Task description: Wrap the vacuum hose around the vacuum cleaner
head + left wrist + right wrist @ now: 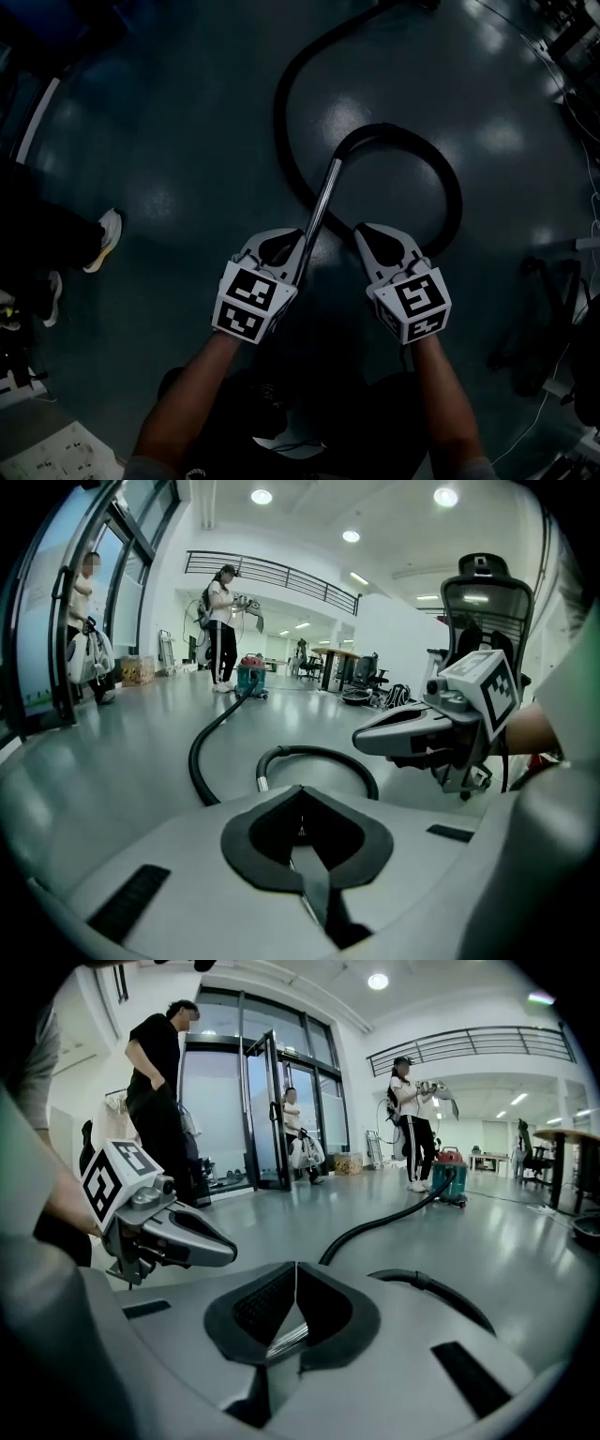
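Pointing away from the person, the metal tube [323,202] slants up and to the right in the head view, running from just beside the left tool [286,246] to the black hose [455,192]. The hose loops to the right, curls back past the right tool [375,242], then sweeps off to the vacuum cleaner [251,679] far across the grey floor [169,141]. Both tools are closed tight, gripping nothing I can make out. Open floor surrounds the loop; a bystander's shoe [105,239] stands well to the left
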Motion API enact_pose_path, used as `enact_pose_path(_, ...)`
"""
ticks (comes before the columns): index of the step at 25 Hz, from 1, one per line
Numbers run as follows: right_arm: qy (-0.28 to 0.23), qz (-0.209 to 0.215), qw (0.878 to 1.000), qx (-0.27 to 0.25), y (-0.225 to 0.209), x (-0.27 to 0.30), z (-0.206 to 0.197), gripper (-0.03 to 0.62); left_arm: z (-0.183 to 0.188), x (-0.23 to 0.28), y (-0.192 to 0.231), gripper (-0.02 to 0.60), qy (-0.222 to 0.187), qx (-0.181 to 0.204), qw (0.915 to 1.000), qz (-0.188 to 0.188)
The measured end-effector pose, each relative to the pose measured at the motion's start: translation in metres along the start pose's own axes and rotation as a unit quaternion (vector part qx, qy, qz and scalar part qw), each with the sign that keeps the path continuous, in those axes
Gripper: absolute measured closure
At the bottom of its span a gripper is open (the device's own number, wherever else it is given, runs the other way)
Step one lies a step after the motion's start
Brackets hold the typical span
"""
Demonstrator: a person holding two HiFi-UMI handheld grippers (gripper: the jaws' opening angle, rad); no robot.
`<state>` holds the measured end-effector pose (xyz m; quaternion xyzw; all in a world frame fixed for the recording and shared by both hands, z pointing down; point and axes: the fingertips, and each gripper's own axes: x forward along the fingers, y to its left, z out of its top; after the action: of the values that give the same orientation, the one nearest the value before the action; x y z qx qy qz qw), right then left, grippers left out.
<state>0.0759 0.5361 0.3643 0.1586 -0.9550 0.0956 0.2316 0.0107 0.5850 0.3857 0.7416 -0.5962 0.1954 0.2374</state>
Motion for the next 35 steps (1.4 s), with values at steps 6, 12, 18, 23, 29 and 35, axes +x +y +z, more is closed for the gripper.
enact_pose_path(6, 0.017, 0.006, 1.0, 0.023, -0.005, 0.037, -0.032, 0.588, -0.029, 0.025, 0.009, 0.574, 0.02, 0.021, 0.9995, -0.009)
enact_pose_path(12, 0.073, 0.028, 0.993, 0.087, 0.008, 0.079, -0.082, 0.586, -0.053, 0.038, 0.017, 0.574, 0.035, 0.009, 0.9993, -0.004)
enact_pose_path(18, 0.12, 0.042, 0.974, 0.186, 0.031, 0.133, -0.148, 0.367, -0.084, 0.041, 0.035, 0.574, 0.049, -0.01, 0.9986, 0.017)
enact_pose_path(23, 0.156, -0.027, 0.96, 0.23, 0.02, 0.146, -0.204, 0.332, -0.106, 0.053, 0.033, 0.574, 0.063, -0.019, 0.9976, 0.019)
enact_pose_path(29, 0.169, -0.093, 0.942, 0.275, 0.033, 0.176, -0.239, 0.311, -0.109, 0.044, 0.053, 0.574, 0.068, -0.026, 0.9974, 0.006)
enact_pose_path(35, 0.169, -0.103, 0.935, 0.296, 0.033, 0.186, -0.253, 0.312, -0.108, 0.04, 0.053, 0.574, 0.068, -0.024, 0.9974, 0.004)
